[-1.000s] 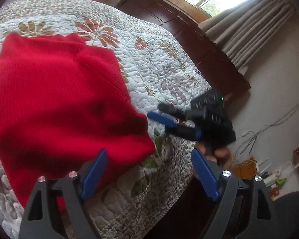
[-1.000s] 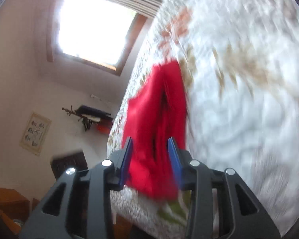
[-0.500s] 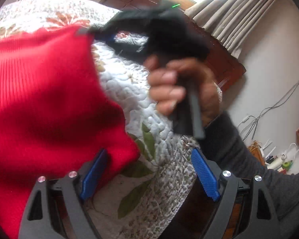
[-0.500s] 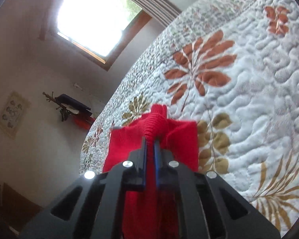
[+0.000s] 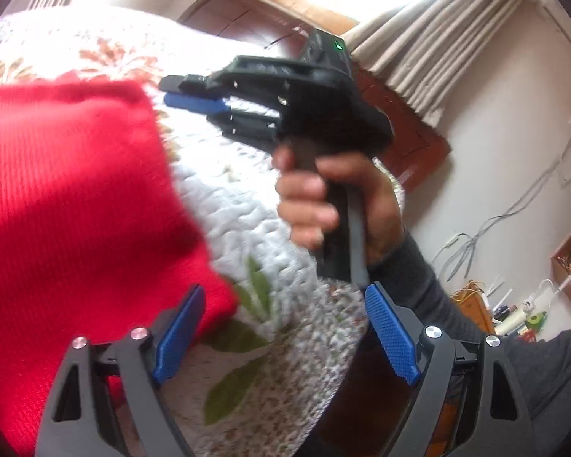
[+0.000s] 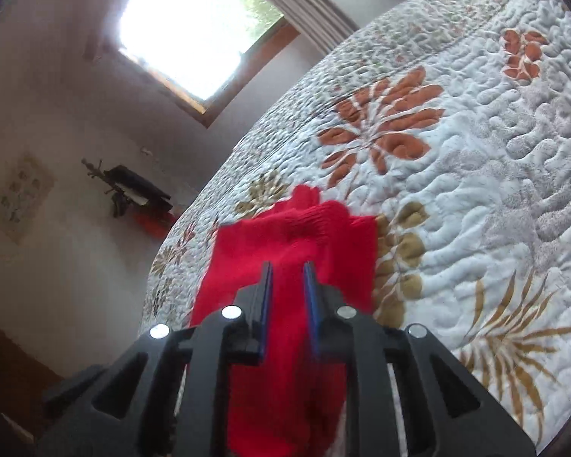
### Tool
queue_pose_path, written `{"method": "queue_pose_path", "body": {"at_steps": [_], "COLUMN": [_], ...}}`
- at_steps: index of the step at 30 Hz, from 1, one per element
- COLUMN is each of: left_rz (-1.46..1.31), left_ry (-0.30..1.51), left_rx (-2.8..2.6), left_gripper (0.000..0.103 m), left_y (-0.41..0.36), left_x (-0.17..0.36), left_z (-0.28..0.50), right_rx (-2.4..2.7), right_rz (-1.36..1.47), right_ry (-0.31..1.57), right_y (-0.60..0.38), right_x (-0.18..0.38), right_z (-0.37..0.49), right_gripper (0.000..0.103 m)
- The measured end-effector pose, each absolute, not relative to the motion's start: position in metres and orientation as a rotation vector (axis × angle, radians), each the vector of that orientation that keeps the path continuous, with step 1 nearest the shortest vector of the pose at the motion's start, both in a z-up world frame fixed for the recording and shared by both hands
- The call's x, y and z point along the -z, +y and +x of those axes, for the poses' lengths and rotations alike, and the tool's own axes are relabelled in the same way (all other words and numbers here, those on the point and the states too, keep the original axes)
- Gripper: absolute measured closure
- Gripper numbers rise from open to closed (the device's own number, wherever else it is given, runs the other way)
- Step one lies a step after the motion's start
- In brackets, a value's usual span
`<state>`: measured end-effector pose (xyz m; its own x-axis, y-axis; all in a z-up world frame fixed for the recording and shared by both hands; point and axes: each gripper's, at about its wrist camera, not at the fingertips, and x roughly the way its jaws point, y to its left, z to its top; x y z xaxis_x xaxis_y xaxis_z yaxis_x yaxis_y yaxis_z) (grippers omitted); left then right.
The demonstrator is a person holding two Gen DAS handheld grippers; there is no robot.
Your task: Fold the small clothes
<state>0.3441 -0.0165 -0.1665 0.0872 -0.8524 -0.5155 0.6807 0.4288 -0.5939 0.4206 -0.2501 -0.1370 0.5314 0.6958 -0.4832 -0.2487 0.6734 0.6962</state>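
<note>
The right gripper (image 6: 287, 278) has its jaws a narrow gap apart, with red knit showing between and beyond them; from the left wrist view it (image 5: 179, 91) sits just off the far edge of the cloth with nothing pinched, so it looks parted and empty rather than clamped. The left gripper (image 5: 281, 327) is spread wide and holds nothing, its near finger lying over the lower corner of the red garment (image 5: 76, 198) while the other hangs beyond the bed edge. The garment lies spread on the flowered quilt (image 5: 247, 205), close to the side of the bed, with a ribbed cuff or neck (image 6: 304, 205) bunched at its far end in the right wrist view. A hand (image 5: 335, 205) in a grey sleeve (image 5: 434, 297) grips the right tool's handle. To do this fold well, I would judge that each gripper should close on a single edge of the knit, not on a thick bunch, and take matching corners so the fold comes down square. Lift only enough to clear the quilt, carry the edge across evenly, and keep the cloth from sliding off the bed side. Thick knit may spring back, so press the crease flat.
</note>
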Motion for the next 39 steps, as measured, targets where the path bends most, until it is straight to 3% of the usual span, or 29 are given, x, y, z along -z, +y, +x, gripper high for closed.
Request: {"method": "queue_pose_path", "body": {"at_steps": [3, 7, 8, 10, 13, 18, 21, 22, 23, 25, 30, 34, 36, 37, 38, 39], "left_rz": [-0.204, -0.188, -0.179, -0.191, -0.193, -0.219, -0.233, -0.226, -0.222, -0.221, -0.345, -0.444, -0.506, -0.535, -0.551, -0.563], "left_ry": [0.996, 0.992, 0.986, 0.956, 0.906, 0.926, 0.909, 0.903, 0.905, 0.918, 0.845, 0.838, 0.85, 0.857, 0.86, 0.859], "left_rx": [1.125, 1.109, 1.106, 1.127, 1.152, 1.146, 1.163, 1.166, 1.166, 1.163, 1.141, 1.039, 0.972, 0.947, 0.928, 0.901], "left_gripper": [0.017, 0.017, 0.017, 0.016, 0.015, 0.015, 0.015, 0.015, 0.015, 0.015, 0.009, 0.009, 0.009, 0.009, 0.009, 0.009], "left_y": [-0.026, -0.028, -0.028, -0.025, -0.023, -0.023, -0.02, -0.019, -0.019, -0.015, 0.045, 0.098, 0.125, 0.138, 0.146, 0.158], "left_x": [0.183, 0.193, 0.19, 0.181, 0.176, 0.193, 0.194, 0.193, 0.19, 0.18, 0.149, 0.148, 0.151, 0.151, 0.151, 0.151], "left_z": [0.351, 0.348, 0.346, 0.34, 0.336, 0.343, 0.342, 0.34, 0.338, 0.336, 0.324, 0.327, 0.329, 0.33, 0.329, 0.33], "right_rx": [-0.674, -0.619, -0.62, -0.653, -0.722, -0.769, -0.683, -0.661, -0.662, -0.665, -0.823, -0.819, -0.75, -0.733, -0.716, -0.714], "right_rz": [0.547, 0.535, 0.532, 0.535, 0.598, 0.697, 0.69, 0.696, 0.735, 0.765, 0.714, 0.694, 0.701, 0.726, 0.721, 0.704], "right_ry": [0.903, 1.011, 1.0, 0.926, 0.905, 1.05, 1.114, 1.114, 1.108, 1.041, 0.913, 0.995, 1.039, 1.022, 0.997, 0.969], "right_y": [-0.224, -0.222, -0.224, -0.225, -0.219, -0.199, -0.2, -0.204, -0.209, -0.22, -0.219, -0.209, -0.216, -0.222, -0.226, -0.225], "right_x": [0.154, 0.2, 0.193, 0.163, 0.141, 0.167, 0.194, 0.199, 0.202, 0.188, 0.138, 0.166, 0.191, 0.192, 0.184, 0.175], "right_z": [0.406, 0.431, 0.433, 0.442, 0.476, 0.554, 0.58, 0.583, 0.583, 0.571, 0.495, 0.463, 0.458, 0.451, 0.441, 0.43], "right_gripper": [0.086, 0.099, 0.098, 0.087, 0.087, 0.087, 0.103, 0.103, 0.103, 0.093, 0.089, 0.087, 0.103, 0.102, 0.099, 0.085]}}
